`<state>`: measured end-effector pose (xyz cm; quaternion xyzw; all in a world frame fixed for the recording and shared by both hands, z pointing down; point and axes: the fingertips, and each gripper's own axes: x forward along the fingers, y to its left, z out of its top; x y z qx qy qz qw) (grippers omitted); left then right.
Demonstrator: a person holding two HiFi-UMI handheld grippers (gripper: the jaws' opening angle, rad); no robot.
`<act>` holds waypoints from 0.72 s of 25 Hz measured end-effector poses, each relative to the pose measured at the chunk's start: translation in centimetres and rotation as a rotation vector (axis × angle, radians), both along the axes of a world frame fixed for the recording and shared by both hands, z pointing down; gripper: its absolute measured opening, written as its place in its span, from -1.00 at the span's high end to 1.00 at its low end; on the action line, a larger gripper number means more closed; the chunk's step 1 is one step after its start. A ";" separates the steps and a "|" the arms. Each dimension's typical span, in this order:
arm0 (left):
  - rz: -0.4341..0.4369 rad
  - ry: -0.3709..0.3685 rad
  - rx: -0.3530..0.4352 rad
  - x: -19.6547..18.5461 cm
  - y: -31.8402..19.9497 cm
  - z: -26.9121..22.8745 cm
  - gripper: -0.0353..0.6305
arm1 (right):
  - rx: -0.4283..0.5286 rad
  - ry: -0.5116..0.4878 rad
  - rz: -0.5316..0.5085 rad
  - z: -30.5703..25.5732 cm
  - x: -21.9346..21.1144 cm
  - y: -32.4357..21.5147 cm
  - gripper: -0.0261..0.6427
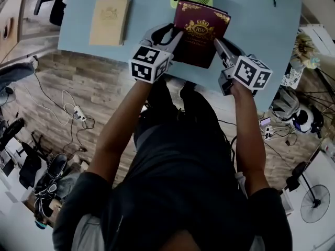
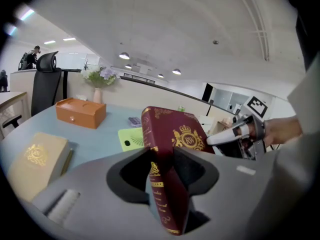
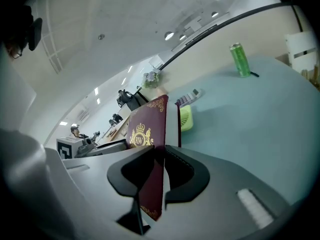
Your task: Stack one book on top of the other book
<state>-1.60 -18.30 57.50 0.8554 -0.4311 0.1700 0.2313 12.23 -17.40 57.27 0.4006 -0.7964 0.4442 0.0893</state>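
Since the left gripper (image 1: 174,36) and right gripper (image 1: 218,44) each clamp one edge of the maroon book (image 1: 201,30), it should travel level, squarely onto the tan book (image 1: 109,21).

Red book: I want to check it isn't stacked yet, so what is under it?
The left gripper and right gripper hold the red book above the blue table; the tan book lies apart, to its left. The spot straight beneath is covered.
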 end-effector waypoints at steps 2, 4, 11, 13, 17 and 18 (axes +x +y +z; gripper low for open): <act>-0.030 0.001 0.012 -2.1 -0.1 -0.6 0.38 | 0.015 0.005 -0.022 -0.6 -1.9 -0.5 0.72; -0.058 0.000 0.025 -4.2 -0.1 -1.2 0.38 | 0.024 0.003 -0.045 -1.1 -3.9 -1.0 0.72; -0.150 -0.020 0.052 -12.1 -0.9 -2.4 0.38 | 0.028 -0.010 -0.124 -2.0 -11.8 -2.5 0.72; -0.176 -0.024 0.053 -14.5 -1.1 -2.6 0.38 | 0.027 -0.016 -0.148 -2.1 -14.3 -3.0 0.72; -0.227 -0.034 0.057 -19.7 -1.6 -2.9 0.38 | 0.009 -0.021 -0.186 -1.9 -19.4 -3.9 0.73; -0.240 -0.038 0.057 -21.0 -1.8 -3.0 0.38 | -0.003 -0.025 -0.196 -1.8 -20.7 -4.0 0.73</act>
